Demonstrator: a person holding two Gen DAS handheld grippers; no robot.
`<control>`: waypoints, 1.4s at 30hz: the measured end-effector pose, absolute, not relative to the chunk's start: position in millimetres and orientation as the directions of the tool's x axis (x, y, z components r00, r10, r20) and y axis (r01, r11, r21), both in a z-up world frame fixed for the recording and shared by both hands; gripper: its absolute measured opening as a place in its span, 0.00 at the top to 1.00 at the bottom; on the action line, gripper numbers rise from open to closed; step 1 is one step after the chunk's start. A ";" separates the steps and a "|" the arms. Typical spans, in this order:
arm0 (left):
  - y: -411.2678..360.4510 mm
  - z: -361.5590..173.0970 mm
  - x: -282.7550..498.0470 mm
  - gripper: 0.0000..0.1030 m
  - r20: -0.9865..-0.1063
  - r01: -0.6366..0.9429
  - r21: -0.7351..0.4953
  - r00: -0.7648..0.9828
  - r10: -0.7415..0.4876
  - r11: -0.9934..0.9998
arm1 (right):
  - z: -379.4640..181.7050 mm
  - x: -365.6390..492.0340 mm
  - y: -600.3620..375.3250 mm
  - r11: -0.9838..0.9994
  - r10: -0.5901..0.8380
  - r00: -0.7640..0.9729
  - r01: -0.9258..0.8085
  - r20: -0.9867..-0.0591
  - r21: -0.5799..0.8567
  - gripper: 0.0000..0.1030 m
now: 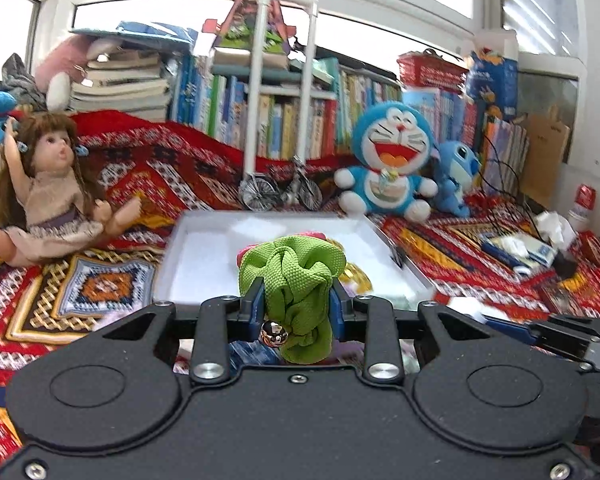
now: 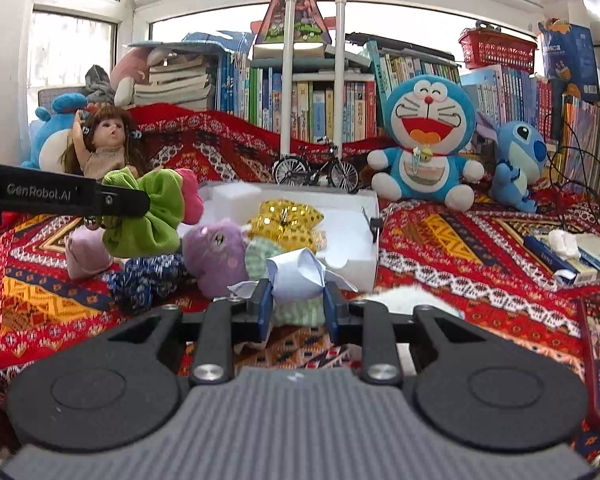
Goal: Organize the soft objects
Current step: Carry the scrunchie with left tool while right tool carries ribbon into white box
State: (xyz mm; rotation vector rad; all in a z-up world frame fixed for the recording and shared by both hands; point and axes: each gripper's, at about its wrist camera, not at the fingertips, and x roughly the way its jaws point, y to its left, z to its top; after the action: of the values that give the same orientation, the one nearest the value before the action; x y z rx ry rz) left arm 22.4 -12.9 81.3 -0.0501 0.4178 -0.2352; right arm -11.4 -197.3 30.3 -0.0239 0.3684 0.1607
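Note:
My left gripper (image 1: 298,300) is shut on a green scrunchie (image 1: 296,272) with a small silver bell, held up in front of a white open box (image 1: 196,248). From the right wrist view that same left gripper (image 2: 140,204) reaches in from the left, with the green scrunchie (image 2: 148,216) above a pile of soft pieces. My right gripper (image 2: 298,304) is shut on a pale blue scrunchie (image 2: 298,276). A gold sequin scrunchie (image 2: 286,220) lies in the box (image 2: 352,216). On the rug lie a purple fuzzy scrunchie (image 2: 216,256), a navy patterned one (image 2: 148,276) and a pale pink one (image 2: 86,256).
A doll (image 2: 108,144) sits at the left, a blue cat plush (image 2: 424,140) and a smaller blue plush (image 2: 516,160) at the right. A model bicycle (image 2: 316,168) stands behind the box, before a row of books (image 2: 320,104). Small cartons (image 2: 580,256) lie far right on the patterned rug (image 2: 460,240).

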 end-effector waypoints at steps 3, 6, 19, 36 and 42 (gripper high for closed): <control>-6.3 89.1 34.7 0.71 -0.386 0.188 -0.093 0.898 -0.209 0.978 | 36.6 -4.5 -200.6 0.989 0.144 0.925 -0.150 -0.351 0.012 0.69; 1.0 94.0 49.0 0.71 -0.391 0.152 -0.099 0.903 -0.179 0.983 | 42.5 7.9 -206.4 0.991 0.132 0.927 -0.131 -0.352 0.027 0.69; 15.2 90.8 149.8 0.71 -0.452 0.050 -0.121 0.886 -0.100 0.991 | 51.9 84.1 -217.1 0.995 0.101 0.901 -0.100 -0.421 0.024 0.69; 1.2 45.7 204.0 0.71 -0.602 0.040 -0.224 0.780 -0.170 0.974 | 22.6 161.5 -215.6 0.980 0.198 0.759 -0.137 -0.621 0.146 0.69; -6.4 39.6 221.9 0.71 -0.623 0.035 -0.269 0.756 -0.201 0.962 | 24.2 179.0 -212.5 0.975 0.218 0.738 -0.142 -0.638 0.170 0.69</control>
State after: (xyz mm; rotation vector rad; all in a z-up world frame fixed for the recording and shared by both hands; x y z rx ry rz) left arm 221.9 -6.4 39.6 -0.2486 0.7039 -0.1300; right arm 179.0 -212.5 24.2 0.1128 0.7135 0.1980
